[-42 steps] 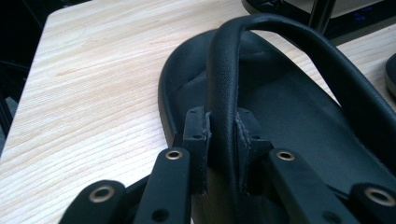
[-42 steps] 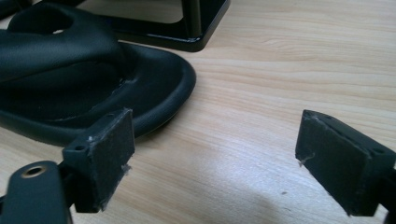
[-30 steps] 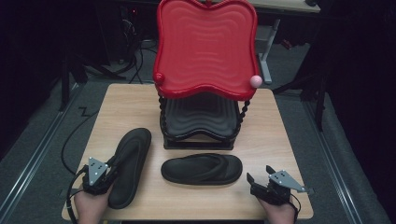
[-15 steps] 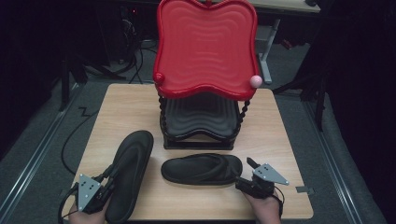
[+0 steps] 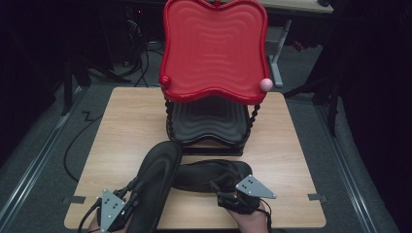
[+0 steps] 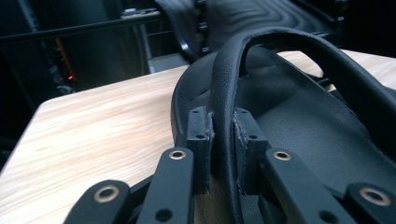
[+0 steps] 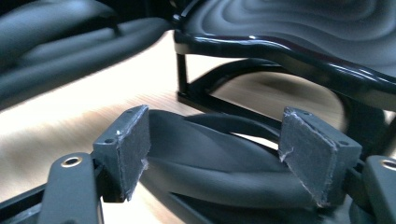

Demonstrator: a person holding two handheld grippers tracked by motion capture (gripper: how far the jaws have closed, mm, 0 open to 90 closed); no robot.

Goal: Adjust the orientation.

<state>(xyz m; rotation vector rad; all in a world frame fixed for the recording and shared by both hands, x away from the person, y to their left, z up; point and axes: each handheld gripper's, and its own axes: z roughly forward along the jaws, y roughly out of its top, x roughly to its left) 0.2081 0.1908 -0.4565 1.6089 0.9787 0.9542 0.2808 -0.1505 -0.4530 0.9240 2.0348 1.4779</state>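
Sandals, two of them and both black, lie on the near half of the wooden table point(image 5: 121, 126). In the high view we see the left sandal point(image 5: 156, 180) running diagonally, its far end close to the base of the two-tier stand point(image 5: 214, 127), and the right sandal point(image 5: 209, 174) lying crosswise in front of that stand, its left end touching or just beside the left sandal.

The stand carries a red wavy tray point(image 5: 214, 48) on top and a black wavy tray point(image 5: 206, 119) below it, joined by beaded black posts.

We see the left gripper point(image 5: 127, 206) at the near table edge, over the heel end of the left sandal. In the left gripper view its jaws are clenched on the sandal's strap point(image 6: 223, 107), one pad on each side of it.

We see the right gripper point(image 5: 227, 196) at the near edge of the right sandal. In the right gripper view its jaws stand spread apart, with a strap point(image 7: 210, 156) of the right sandal between the two pads point(image 7: 133, 147) and no pad touching it.
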